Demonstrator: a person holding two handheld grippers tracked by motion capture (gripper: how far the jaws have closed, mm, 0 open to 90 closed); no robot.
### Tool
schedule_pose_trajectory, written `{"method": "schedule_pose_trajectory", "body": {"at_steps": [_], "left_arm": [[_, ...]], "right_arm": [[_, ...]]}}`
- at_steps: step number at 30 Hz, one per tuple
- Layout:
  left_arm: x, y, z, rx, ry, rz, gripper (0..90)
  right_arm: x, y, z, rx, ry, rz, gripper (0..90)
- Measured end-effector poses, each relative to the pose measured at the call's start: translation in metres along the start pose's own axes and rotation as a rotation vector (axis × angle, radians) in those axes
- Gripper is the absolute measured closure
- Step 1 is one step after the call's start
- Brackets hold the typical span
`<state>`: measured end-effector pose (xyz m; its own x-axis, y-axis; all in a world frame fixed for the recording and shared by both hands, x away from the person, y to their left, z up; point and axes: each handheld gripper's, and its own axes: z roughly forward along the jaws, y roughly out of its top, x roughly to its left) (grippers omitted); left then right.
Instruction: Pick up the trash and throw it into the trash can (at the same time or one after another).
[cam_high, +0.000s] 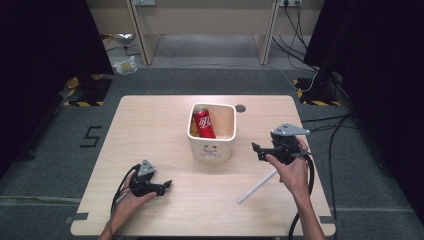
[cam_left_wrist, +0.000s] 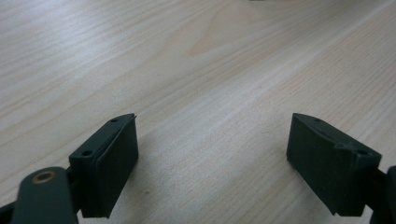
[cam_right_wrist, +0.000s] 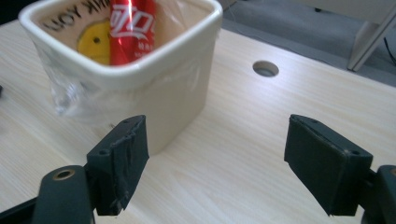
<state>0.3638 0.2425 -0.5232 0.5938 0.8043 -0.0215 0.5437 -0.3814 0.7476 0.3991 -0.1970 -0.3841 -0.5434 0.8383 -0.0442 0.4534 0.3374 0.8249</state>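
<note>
1. The right tongs (cam_high: 261, 151) stand wide open and empty; the left tongs (cam_high: 166, 186) likewise.
2. The cream tub (cam_right_wrist: 154, 98) sits just ahead-left of the right tongs, holding a red can (cam_right_wrist: 132, 28).
3. The tub is probably light, rigid and smooth; its rim is the best place to grip.

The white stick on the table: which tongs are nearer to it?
Right. The right tongs hover just above the white stick's far end; the left tongs rest well off to its left.
</note>
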Motion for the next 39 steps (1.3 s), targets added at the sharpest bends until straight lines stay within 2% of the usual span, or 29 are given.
{"method": "schedule_pose_trajectory", "body": {"at_steps": [4,6,8,10,12,14,17,21,23,24,29,37,39], "left_arm": [[0.000,0.000,0.000,0.000,0.000,0.000,15.7],[0.000,0.000,0.000,0.000,0.000,0.000,15.7],[0.000,0.000,0.000,0.000,0.000,0.000,15.7],[0.000,0.000,0.000,0.000,0.000,0.000,15.7],[0.000,0.000,0.000,0.000,0.000,0.000,15.7],[0.000,0.000,0.000,0.000,0.000,0.000,15.7],[0.000,0.000,0.000,0.000,0.000,0.000,15.7],[0.000,0.000,0.000,0.000,0.000,0.000,15.7],[0.000,0.000,0.000,0.000,0.000,0.000,15.7],[0.000,0.000,0.000,0.000,0.000,0.000,15.7],[0.000,0.000,0.000,0.000,0.000,0.000,15.7],[0.000,0.000,0.000,0.000,0.000,0.000,15.7],[0.000,0.000,0.000,0.000,0.000,0.000,15.7]], "right_arm": [[0.001,-0.015,0.000,0.013,-0.013,0.006,22.9],[0.002,-0.027,0.000,0.005,-0.018,0.029,23.4],[0.002,-0.034,0.001,0.032,-0.018,0.029,23.3],[0.000,-0.043,0.001,0.019,-0.009,0.074,23.4],[-0.001,-0.048,0.002,0.025,-0.008,0.087,23.4],[-0.003,-0.059,0.005,0.052,-0.008,0.104,23.4],[-0.005,-0.071,0.008,0.082,-0.035,0.118,23.2],[-0.006,-0.085,0.014,0.122,-0.032,0.143,23.5],[-0.008,-0.092,0.017,0.146,-0.043,0.148,24.2],[-0.010,-0.100,0.022,0.176,-0.060,0.155,25.7],[-0.014,-0.111,0.028,0.209,-0.056,0.182,26.9],[-0.013,-0.118,0.035,0.232,-0.044,0.208,28.4],[-0.012,-0.120,0.037,0.243,-0.046,0.191,30.6]]}}
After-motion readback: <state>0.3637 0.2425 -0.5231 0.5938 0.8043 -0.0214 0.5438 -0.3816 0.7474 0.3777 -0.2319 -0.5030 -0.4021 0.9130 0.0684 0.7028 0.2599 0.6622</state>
